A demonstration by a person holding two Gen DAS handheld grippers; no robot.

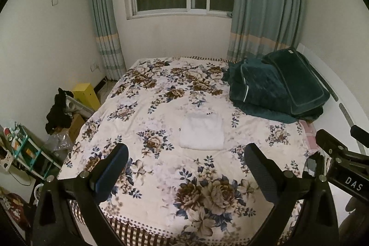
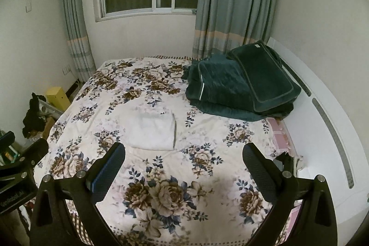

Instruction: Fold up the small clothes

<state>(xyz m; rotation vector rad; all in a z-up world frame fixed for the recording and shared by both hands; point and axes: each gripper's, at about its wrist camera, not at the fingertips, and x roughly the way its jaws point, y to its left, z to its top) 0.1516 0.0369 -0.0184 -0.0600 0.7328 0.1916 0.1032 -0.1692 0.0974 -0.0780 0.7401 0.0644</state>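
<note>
A small white garment (image 1: 202, 132) (image 2: 152, 130) lies folded into a neat rectangle in the middle of the flowered bedspread (image 1: 161, 172) (image 2: 207, 188). My left gripper (image 1: 186, 153) hangs open above the near part of the bed, well short of the garment, with nothing between its fingers. Off to its right, my right gripper (image 2: 184, 152) is open too, empty, and at about the same distance from the garment. Each gripper's body shows at the edge of the other's view.
A dark green quilt with a pillow (image 1: 279, 89) (image 2: 242, 84) is piled at the bed's far right by the white headboard (image 2: 322, 121). Left of the bed stand a yellow box (image 1: 86, 93), black cloth (image 1: 57, 110) and a cluttered shelf (image 1: 25, 153). Window and curtains behind.
</note>
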